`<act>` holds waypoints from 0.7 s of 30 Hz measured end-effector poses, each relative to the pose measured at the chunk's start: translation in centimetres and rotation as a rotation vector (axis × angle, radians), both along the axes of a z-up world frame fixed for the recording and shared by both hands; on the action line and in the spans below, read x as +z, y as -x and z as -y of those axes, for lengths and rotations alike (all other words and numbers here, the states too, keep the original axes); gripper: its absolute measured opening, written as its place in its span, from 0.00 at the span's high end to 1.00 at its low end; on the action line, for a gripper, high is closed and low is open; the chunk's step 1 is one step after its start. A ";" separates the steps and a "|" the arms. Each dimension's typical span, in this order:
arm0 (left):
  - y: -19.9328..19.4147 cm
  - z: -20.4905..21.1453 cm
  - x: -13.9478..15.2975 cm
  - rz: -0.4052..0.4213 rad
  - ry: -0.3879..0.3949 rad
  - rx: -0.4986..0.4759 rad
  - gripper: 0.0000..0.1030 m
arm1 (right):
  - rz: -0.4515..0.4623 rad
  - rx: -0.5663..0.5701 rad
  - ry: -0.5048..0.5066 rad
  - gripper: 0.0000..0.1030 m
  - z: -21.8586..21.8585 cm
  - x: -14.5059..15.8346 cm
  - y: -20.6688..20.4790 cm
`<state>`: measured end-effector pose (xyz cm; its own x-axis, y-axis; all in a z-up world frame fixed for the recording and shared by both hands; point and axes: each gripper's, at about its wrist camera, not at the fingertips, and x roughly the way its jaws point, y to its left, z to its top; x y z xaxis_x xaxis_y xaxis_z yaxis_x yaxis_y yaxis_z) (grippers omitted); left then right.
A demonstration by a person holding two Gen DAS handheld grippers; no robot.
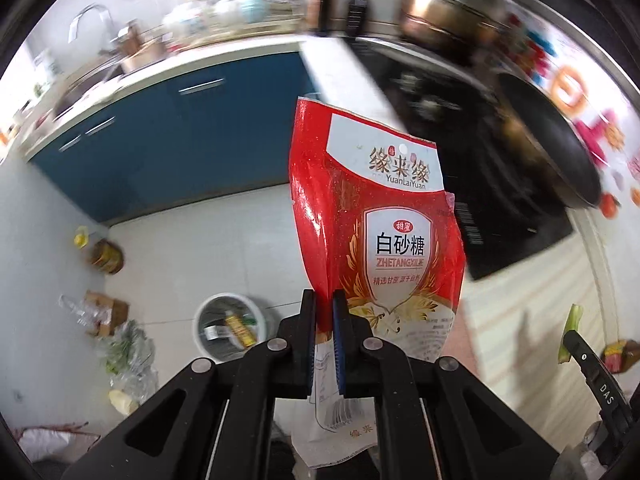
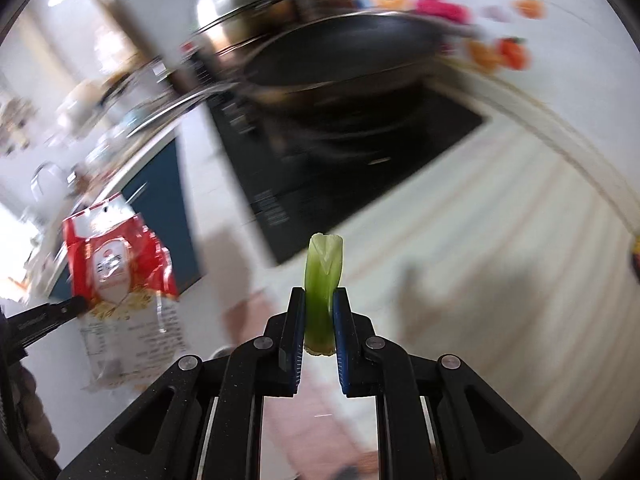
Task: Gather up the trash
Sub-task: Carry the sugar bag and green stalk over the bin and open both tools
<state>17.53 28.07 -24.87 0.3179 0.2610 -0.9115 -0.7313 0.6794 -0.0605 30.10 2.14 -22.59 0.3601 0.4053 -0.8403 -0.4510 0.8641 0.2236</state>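
Note:
My left gripper (image 1: 324, 300) is shut on an empty red and white sugar bag (image 1: 380, 224), held up in the air over the floor; the bag also shows in the right wrist view (image 2: 116, 264). A white trash bin (image 1: 230, 328) with a bottle and other rubbish inside stands on the floor below and to the left of it. My right gripper (image 2: 319, 300) is shut on a green vegetable stalk piece (image 2: 322, 276), held above the white counter; the stalk also shows at the right edge of the left wrist view (image 1: 570, 332).
A black cooktop (image 2: 344, 160) carries a dark frying pan (image 2: 344, 60) and a steel pot (image 2: 240, 12). Blue cabinets (image 1: 168, 140) run along the far side. Bags, a box and bottles (image 1: 104, 312) lie on the floor at left.

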 end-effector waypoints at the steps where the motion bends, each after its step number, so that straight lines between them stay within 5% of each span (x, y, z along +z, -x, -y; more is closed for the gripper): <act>1: 1.1 -0.6 -0.3 -0.009 -0.004 0.015 0.95 | -0.012 0.027 -0.006 0.86 -1.6 -0.4 0.9; 4: 5.4 -3.9 -2.6 -0.060 -0.004 0.080 0.95 | -0.046 0.119 -0.005 0.86 -7.2 -2.7 4.1; 10: 13.5 -10.2 -12.4 -0.192 0.053 0.220 0.95 | -0.147 0.258 0.047 0.87 -16.7 -11.7 9.2; 21: 21.3 -19.3 -42.3 -0.369 0.237 0.334 0.95 | -0.414 0.414 0.174 0.87 -28.8 -41.9 15.4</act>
<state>-3.80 47.41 -67.20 -0.0989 0.0673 -0.9928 -0.9065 0.4054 0.1177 14.74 30.96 -64.46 -0.1684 0.2860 -0.9433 -0.6631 0.6752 0.3231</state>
